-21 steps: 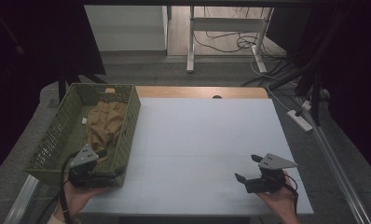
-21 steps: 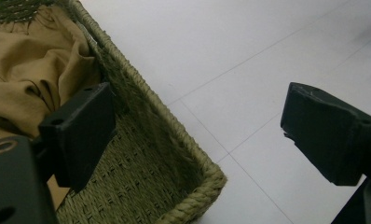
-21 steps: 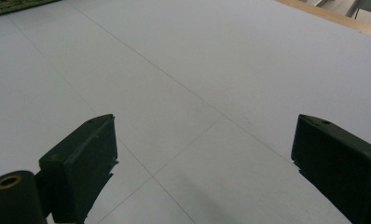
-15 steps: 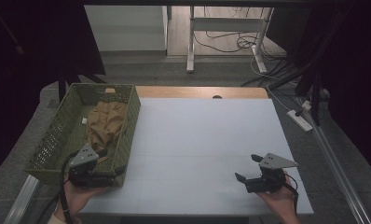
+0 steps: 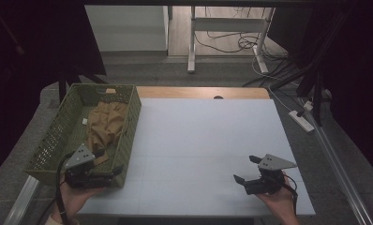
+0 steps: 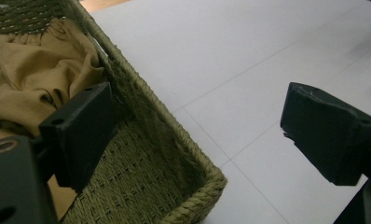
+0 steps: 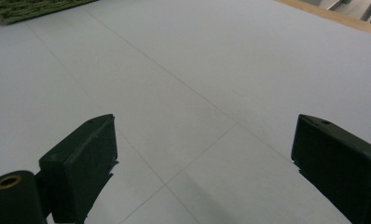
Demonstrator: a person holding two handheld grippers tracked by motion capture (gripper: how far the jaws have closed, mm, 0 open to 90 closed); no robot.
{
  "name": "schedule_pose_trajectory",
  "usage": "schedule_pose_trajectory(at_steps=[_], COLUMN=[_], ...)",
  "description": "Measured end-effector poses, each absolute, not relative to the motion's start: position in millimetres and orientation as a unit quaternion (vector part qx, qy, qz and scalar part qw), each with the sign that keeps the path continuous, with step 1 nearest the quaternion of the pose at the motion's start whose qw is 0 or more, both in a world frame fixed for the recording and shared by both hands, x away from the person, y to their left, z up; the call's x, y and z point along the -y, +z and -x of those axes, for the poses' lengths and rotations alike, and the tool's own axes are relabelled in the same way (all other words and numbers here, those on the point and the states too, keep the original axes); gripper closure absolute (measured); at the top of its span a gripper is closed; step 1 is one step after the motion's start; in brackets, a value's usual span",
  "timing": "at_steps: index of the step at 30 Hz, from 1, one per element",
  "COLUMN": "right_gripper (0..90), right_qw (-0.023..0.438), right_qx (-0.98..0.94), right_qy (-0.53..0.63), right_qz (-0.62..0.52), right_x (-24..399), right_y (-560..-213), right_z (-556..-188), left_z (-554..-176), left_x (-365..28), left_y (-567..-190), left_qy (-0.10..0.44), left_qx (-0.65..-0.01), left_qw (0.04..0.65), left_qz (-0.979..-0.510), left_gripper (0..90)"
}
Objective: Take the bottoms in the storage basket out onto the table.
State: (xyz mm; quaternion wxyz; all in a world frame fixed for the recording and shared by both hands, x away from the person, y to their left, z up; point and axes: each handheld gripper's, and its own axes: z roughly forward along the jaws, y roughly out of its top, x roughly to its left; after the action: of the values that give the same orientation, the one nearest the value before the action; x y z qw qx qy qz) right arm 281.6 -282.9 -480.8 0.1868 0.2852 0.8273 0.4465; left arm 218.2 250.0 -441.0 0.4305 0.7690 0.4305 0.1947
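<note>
A green woven basket (image 5: pixel 130 123) stands on the left of the white table (image 5: pixel 208 136). A crumpled tan cloth (image 5: pixel 105 124) lies inside it. My left gripper (image 5: pixel 109 160) is open at the basket's near right corner. In the left gripper view one jaw is inside the basket (image 6: pixel 193 163) beside the cloth (image 6: pixel 30 74), the other is over the table, and the wall runs between them. My right gripper (image 5: pixel 244 168) is open low over the table's near right part, with nothing between its jaws. The right gripper view has the gripper (image 7: pixel 207 158) over bare white surface.
A wooden strip (image 5: pixel 198 92) runs along the table's far edge. A corner of the basket (image 7: pixel 30 9) sits far off in the right gripper view. On the floor to the right lies a power strip (image 5: pixel 302 121), with cables and desk legs (image 5: pixel 191 42) beyond the table.
</note>
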Motion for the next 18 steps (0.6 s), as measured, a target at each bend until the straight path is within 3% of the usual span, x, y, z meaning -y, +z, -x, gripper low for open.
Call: schedule_pose_trajectory(at_steps=[18], right_gripper=[6.8], right_qw=[0.193], right_qx=[-0.827], right_qy=[0.444], right_qz=[-0.285], right_x=[285.7], right_y=[-480.7], right_z=[-282.3], left_z=[-222.2], left_x=[-247.7], left_y=[-439.9], left_qy=[0.188], left_qx=[-0.427], left_qw=[0.429], left_qz=[-0.774], left_gripper=[11.4])
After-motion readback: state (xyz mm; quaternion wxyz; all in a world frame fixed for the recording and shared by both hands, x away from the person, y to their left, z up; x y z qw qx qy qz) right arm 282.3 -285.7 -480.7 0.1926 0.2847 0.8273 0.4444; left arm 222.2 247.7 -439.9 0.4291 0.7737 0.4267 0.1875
